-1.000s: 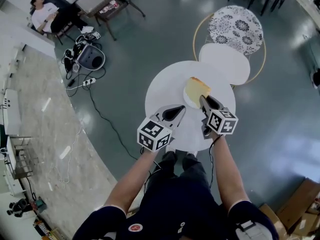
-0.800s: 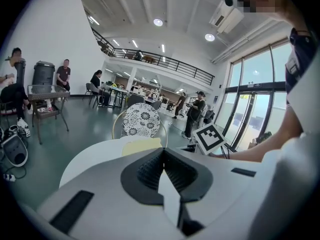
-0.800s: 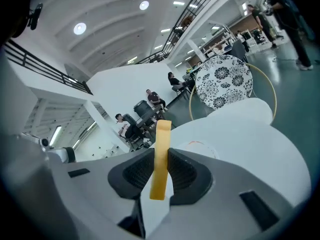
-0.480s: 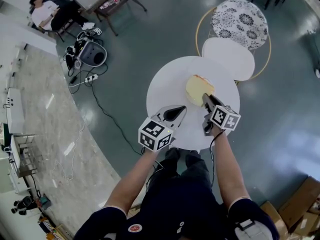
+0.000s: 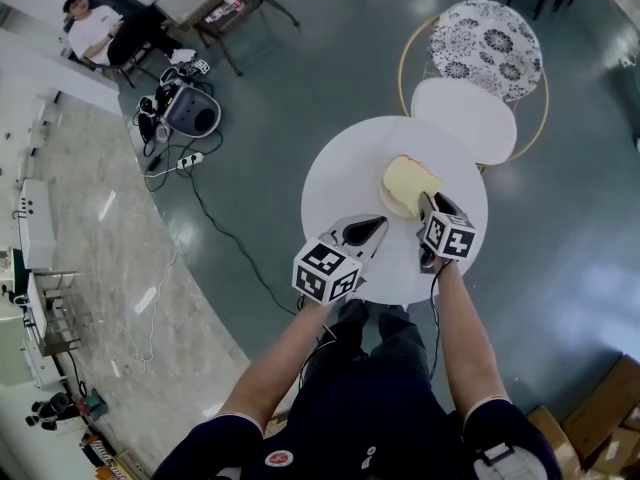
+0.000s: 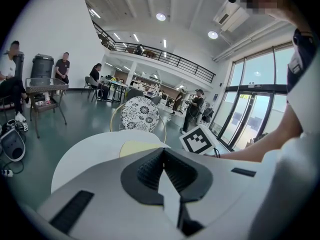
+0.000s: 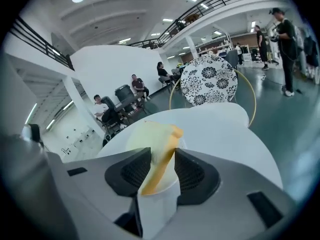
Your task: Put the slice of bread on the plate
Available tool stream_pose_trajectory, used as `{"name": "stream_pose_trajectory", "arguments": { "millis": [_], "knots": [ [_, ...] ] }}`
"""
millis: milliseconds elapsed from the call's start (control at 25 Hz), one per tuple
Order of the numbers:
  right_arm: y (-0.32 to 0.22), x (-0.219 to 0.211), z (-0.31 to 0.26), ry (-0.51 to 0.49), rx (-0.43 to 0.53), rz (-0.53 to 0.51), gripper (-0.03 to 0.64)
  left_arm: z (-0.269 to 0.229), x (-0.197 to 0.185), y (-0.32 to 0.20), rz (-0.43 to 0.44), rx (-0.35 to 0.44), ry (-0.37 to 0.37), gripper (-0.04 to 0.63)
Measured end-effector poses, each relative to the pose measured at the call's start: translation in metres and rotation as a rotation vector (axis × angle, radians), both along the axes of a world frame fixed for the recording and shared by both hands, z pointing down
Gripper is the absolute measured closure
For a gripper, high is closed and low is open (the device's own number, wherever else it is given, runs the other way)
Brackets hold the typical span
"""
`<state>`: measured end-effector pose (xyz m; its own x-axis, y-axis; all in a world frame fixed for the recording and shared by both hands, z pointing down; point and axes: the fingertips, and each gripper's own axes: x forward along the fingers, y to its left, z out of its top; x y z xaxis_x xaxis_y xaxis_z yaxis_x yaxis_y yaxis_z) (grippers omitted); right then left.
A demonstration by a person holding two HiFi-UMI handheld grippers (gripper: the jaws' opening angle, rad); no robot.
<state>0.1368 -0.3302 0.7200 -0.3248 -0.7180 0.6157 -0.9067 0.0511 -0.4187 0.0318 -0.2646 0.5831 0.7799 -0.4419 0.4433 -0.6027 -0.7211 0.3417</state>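
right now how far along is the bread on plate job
Nearly done. The bread slice is already over the plate. In hand: the right gripper has its jaws opening, with the slice's near edge tilted between them. Left to do: let it settle and back out. The left gripper is shut, empty.

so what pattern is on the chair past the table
Chair: black flowers on white, best in the right gripper view.

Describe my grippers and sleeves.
The left gripper and right gripper are grey with black ribbed fingers and a cube of black-and-white square markers. A thin black cable trails from the right one, whose fingers are opening with bread between them. Sleeves are short and dark navy.
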Motion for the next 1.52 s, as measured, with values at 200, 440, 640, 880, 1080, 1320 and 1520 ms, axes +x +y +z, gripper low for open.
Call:
{"name": "stream_pose_trajectory", "arguments": {
  "millis": [200,440,640,880,1080,1320,1520],
  "knots": [
    [-0.002,0.012,0.016,0.129,-0.034,-0.012,0.476,0.001,-0.002,-0.002,-0.009,-0.001,-0.002,0.589],
    [-0.003,0.011,0.0,0.124,0.008,-0.026,0.474,-0.003,-0.007,-0.004,-0.018,0.014,0.001,0.589],
    [0.0,0.003,-0.046,0.099,0.095,-0.066,0.475,-0.014,-0.005,-0.004,-0.012,0.038,0.02,0.589],
    [0.014,-0.018,-0.118,0.005,0.242,-0.129,0.477,-0.042,-0.002,0.004,0.005,0.077,0.059,0.589],
    [0.03,-0.028,-0.17,0.0,0.339,-0.147,0.573,-0.068,-0.005,0.009,0.01,0.106,0.096,0.589],
    [0.049,-0.043,-0.227,-0.021,0.442,-0.172,0.609,-0.102,-0.01,0.017,0.028,0.147,0.137,0.589],
    [0.061,-0.061,-0.268,-0.034,0.521,-0.208,0.609,-0.132,-0.016,0.022,0.039,0.189,0.179,0.589]
  ]
}}
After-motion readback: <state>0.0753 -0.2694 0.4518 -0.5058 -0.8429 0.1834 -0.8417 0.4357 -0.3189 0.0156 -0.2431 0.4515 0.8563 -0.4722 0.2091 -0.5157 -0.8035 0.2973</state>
